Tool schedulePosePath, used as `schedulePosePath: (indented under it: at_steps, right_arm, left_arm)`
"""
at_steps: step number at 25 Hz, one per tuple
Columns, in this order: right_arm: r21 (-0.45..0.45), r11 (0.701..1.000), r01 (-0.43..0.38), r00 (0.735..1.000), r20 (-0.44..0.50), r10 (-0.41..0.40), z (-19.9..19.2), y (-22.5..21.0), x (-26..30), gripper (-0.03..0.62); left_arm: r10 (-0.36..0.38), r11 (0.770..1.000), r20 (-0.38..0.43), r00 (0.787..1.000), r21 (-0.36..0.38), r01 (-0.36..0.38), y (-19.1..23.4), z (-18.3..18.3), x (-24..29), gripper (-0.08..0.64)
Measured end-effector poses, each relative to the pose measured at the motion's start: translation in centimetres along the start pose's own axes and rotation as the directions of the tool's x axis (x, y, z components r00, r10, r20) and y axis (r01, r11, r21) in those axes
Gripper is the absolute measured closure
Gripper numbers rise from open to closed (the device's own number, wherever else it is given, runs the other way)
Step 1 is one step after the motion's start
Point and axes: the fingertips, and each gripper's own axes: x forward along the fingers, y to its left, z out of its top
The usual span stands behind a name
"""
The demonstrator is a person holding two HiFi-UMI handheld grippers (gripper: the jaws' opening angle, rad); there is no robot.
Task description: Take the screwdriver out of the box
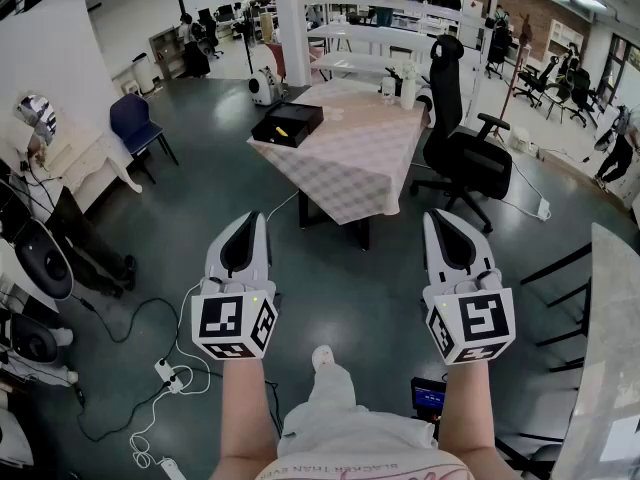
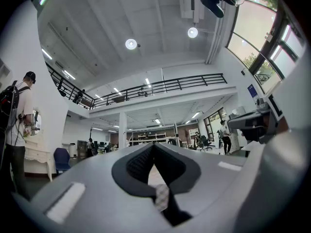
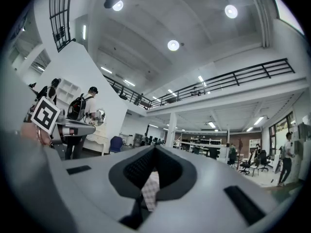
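Jaws on both hand-held grippers are pressed together at the tips, with nothing between them. In the left gripper view the left gripper [image 2: 153, 147] shows two smooth pale grey shells that curve in to meet at a point. Their inner faces are lined with black ribbed padding, and the teardrop-shaped slot below the tips frames only a strip of checked cloth far beyond. The right gripper [image 3: 155, 149] looks the same in its own view: clenched, empty, with the same dark ribbed lining and a sliver of cloth showing through the slot.

In the head view the left gripper [image 1: 258, 218] and right gripper [image 1: 432, 215] sit side by side, well apart, over a dark glossy floor, each carrying a white cube with black square markers at its near end.

The box [image 1: 287, 124] is far from both, a flat black open tray on the left near corner of a table [image 1: 350, 158] draped in a pale checked cloth. A small yellow thing lies inside it, the screwdriver [image 1: 281, 131] as far as can be made out. A black office chair [image 1: 460, 148] stands just right of the table, and a blue chair [image 1: 135, 123] stands at the far left. White cables and a power strip [image 1: 165, 373] lie on the near left floor.
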Motion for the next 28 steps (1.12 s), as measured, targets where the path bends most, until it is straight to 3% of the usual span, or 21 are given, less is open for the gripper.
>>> schedulePosePath:
  at_steps: [14,28]
  right_arm:
    - [0.030,0.999,-0.017,1.000,-0.011,0.017,-2.0,-0.2,5.0,0.588]
    - [0.013,1.000,-0.025,0.999,-0.035,0.025,-3.6,-0.1,23.0,0.586]
  left_arm:
    - [0.017,1.000,-0.008,1.000,-0.012,-0.017,2.7,-2.0,4.0,0.549]
    - [0.047,0.998,-0.005,0.999,-0.030,-0.048,14.4,-5.2,17.8,0.549]
